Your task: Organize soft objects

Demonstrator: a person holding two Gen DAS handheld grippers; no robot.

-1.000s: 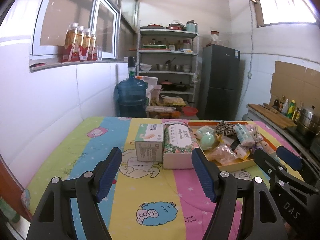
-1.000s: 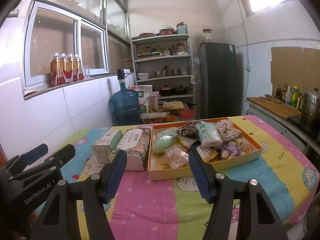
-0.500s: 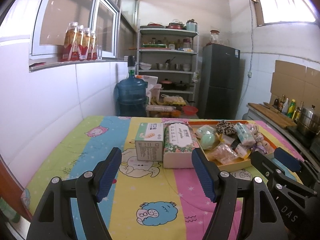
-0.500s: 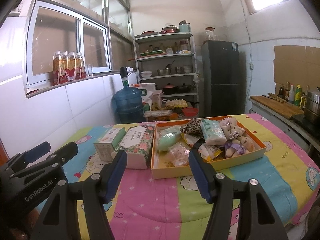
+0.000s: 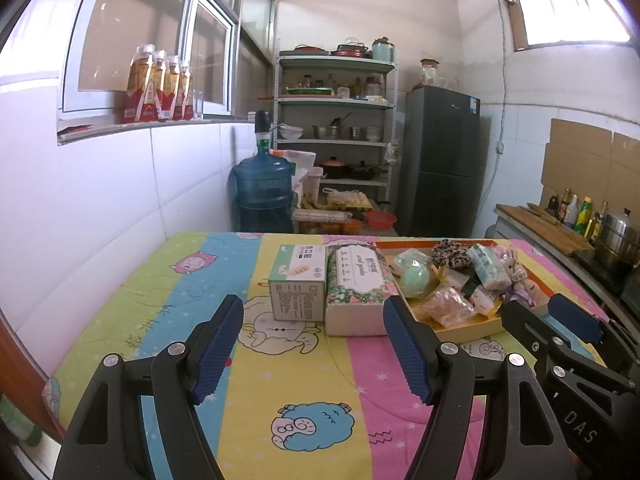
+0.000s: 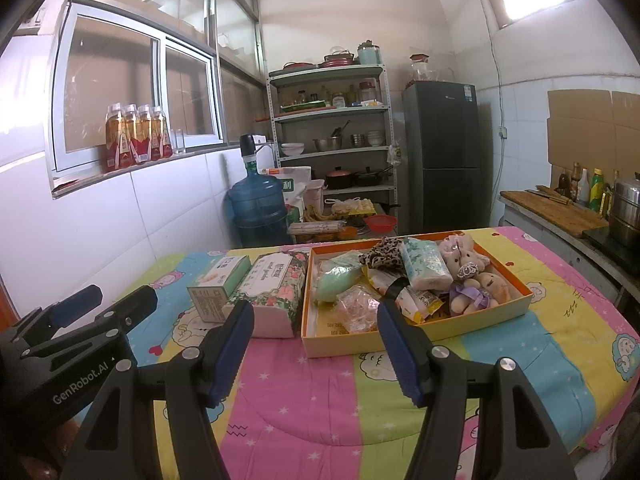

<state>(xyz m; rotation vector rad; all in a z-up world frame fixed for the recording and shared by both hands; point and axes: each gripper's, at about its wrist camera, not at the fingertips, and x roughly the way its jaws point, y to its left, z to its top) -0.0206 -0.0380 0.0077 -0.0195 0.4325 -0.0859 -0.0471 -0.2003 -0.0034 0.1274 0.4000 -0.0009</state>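
Left gripper [image 5: 314, 354] spread, empty, hovering over the striped cartoon quilt [image 5: 320, 400]. Next, the green-white cardboard carton [image 6: 218, 282] touches the floral soft tissue pack [image 6: 272, 292], probably lined up as sorted. Right gripper [image 6: 316, 350] spread, empty, facing the shallow orange cardboard tray [image 6: 420, 338] heaped with crinkly packets and plush bears [image 6: 476, 276].

- A blue water jug [image 6: 258, 210] is standing far left by the wall.
- A dark fridge [image 6: 446, 158] is standing far right of the shelves [image 6: 332, 128].
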